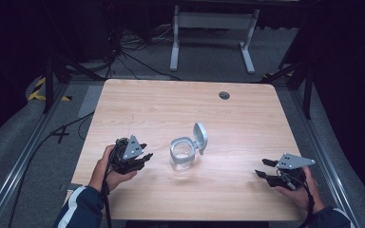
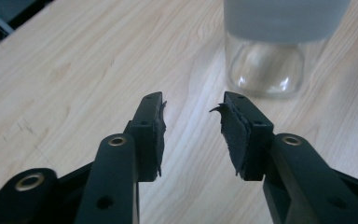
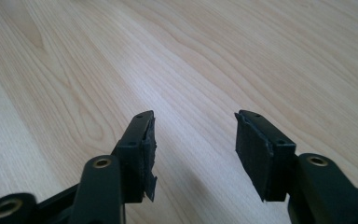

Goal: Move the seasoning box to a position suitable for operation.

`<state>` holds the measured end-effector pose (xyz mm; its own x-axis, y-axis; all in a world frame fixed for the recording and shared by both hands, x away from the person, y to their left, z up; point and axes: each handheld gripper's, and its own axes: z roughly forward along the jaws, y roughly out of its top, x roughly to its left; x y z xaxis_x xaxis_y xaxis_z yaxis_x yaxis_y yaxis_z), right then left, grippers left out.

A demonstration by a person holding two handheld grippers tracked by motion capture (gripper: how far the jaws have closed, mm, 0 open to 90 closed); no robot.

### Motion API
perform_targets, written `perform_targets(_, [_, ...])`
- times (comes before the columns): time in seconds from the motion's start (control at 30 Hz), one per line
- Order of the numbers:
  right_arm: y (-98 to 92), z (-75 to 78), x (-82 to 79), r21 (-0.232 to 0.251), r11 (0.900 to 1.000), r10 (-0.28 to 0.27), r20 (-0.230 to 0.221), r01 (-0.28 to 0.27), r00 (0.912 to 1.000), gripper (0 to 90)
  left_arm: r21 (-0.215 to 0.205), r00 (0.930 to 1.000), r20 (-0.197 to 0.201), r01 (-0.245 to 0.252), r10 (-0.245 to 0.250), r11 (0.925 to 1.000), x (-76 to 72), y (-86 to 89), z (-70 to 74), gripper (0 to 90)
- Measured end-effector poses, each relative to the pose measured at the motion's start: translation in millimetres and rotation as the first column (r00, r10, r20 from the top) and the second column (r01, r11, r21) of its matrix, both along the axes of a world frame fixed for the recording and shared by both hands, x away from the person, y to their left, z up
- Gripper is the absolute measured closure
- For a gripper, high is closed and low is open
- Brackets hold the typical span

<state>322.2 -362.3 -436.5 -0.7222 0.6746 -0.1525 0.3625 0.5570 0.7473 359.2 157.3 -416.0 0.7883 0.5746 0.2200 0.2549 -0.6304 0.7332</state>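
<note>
A small clear glass jar with a grey collar stands near the middle of the wooden table; its hinged grey lid is flipped up and open. My left gripper lies a short way left of the jar, jaws pointing at it, open with nothing between them. In the left gripper view the jar sits just beyond and to the right of the open gripper. My right gripper rests near the table's right front, open and empty. In the right gripper view its jaws frame bare wood.
A round grey grommet is set in the tabletop near the far edge. Beyond the table stand a white frame leg and cables on the floor. Dark stands flank both sides.
</note>
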Motion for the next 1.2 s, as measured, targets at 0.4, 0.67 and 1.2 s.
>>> perform_targets(0.4, [-27.4,-9.7,-6.1,0.005,0.998,-0.058,-0.024,0.058,0.998,37.8,0.065,0.9978,-0.042,-0.049,0.052,0.9967,-15.6,24.2,-24.8,42.5])
perform_targets(0.67, [-52.3,-28.9,-14.3,0.058,0.991,-0.118,-0.054,0.121,0.9915,36.1,0.022,0.9933,-0.097,-0.06,0.062,0.998,-24.1,45.2,-37.4,32.5])
perform_targets(1.2, [-60.9,-30.2,-15.5,0.08,0.984,-0.152,-0.092,0.159,0.9841,29.7,-0.102,0.9724,-0.211,-0.123,0.099,0.9871,-31.2,78.4,-65.9,21.2])
